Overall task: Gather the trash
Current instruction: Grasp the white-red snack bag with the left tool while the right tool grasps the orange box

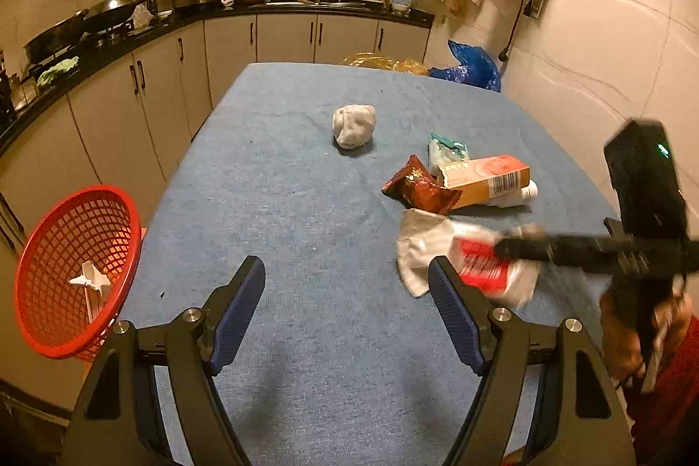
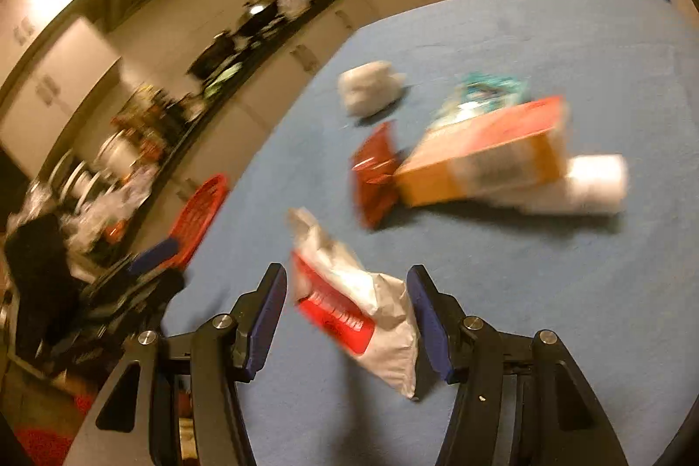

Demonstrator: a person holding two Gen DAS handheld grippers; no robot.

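A red-and-white foil packet (image 1: 430, 247) (image 2: 362, 304) lies on the blue table (image 1: 284, 204). It sits between the spread fingers of my right gripper (image 2: 347, 271) (image 1: 511, 247). The packet is close to the right pad, and a gap shows at the left pad. My left gripper (image 1: 345, 265) hangs open and empty over the table's near middle. Farther back lie a white crumpled wad (image 1: 354, 125) (image 2: 369, 86), a brown-red wrapper (image 1: 419, 186) (image 2: 375, 177), an orange box (image 1: 485, 180) (image 2: 485, 156), a teal packet (image 1: 448, 151) and a white tube (image 1: 520, 195) (image 2: 594, 182).
A red mesh basket (image 1: 74, 269) (image 2: 201, 208) stands off the table's left edge with a white scrap (image 1: 89, 282) in it. Kitchen cabinets and a crowded counter (image 1: 131, 42) run along the left and back. A blue bag (image 1: 472, 66) sits beyond the far edge.
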